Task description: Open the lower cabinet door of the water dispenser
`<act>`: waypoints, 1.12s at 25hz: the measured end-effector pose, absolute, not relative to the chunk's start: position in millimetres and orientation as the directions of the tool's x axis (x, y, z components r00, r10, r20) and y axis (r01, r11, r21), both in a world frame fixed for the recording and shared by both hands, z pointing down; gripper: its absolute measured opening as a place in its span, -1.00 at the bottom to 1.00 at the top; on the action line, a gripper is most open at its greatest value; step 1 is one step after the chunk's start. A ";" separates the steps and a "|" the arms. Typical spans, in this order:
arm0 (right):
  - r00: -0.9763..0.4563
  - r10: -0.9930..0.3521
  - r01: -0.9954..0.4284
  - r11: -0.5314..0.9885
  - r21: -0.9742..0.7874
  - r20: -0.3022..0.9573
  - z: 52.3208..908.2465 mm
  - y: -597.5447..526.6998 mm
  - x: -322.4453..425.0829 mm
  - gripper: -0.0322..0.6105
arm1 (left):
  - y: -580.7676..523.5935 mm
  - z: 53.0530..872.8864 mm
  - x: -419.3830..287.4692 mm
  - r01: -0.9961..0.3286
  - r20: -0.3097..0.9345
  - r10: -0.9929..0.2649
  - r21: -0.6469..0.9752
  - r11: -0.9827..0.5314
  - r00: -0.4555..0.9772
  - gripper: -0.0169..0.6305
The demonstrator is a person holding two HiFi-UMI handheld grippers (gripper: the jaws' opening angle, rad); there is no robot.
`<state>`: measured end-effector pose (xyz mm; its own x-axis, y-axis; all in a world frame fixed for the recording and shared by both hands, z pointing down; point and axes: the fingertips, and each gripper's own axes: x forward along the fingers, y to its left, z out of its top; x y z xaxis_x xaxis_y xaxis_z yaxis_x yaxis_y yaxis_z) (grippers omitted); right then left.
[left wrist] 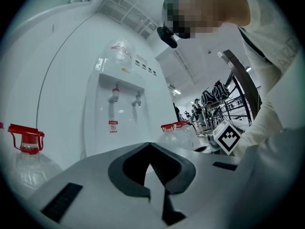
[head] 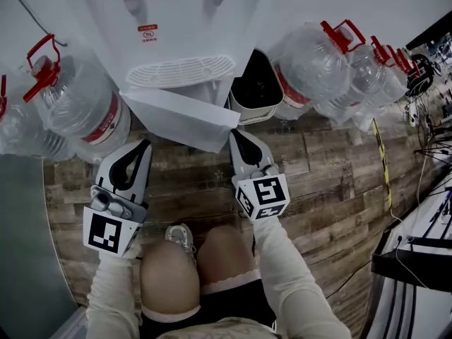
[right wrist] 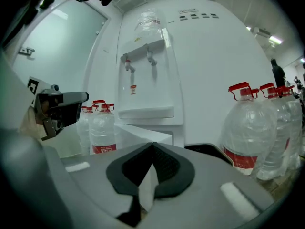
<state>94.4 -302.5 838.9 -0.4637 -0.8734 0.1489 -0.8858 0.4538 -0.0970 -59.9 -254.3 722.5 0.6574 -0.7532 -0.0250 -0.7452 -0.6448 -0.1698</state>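
The white water dispenser stands ahead with its drip tray facing me. Its lower cabinet door is swung out from the body, and its free edge points toward my right side. My right gripper is shut, its tip right at the door's free corner; nothing shows between the pads. In the right gripper view the jaws meet just in front of the door. My left gripper is shut and empty, a little short of the door's outer face. The left gripper view has its jaws aimed at the dispenser.
Large water bottles with red caps stand on the left and right of the dispenser. A dark-lined bin sits beside the cabinet on the right. My knees are on the wood floor, and cables and a rack lie far right.
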 end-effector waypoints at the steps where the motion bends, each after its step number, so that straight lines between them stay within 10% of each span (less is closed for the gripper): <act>1: -0.456 -0.877 -0.890 0.444 -0.103 0.151 837.0 -303.6 94.7 -0.88 | -257.9 721.3 -61.1 -0.748 -0.019 -0.756 -0.157 -0.645 0.655 -0.94; 28: -0.424 -0.879 -0.906 0.406 -0.122 0.220 587.1 -255.9 95.6 -0.87 | -234.7 509.2 -70.8 -0.806 0.155 -0.801 -0.047 -0.590 0.578 -0.95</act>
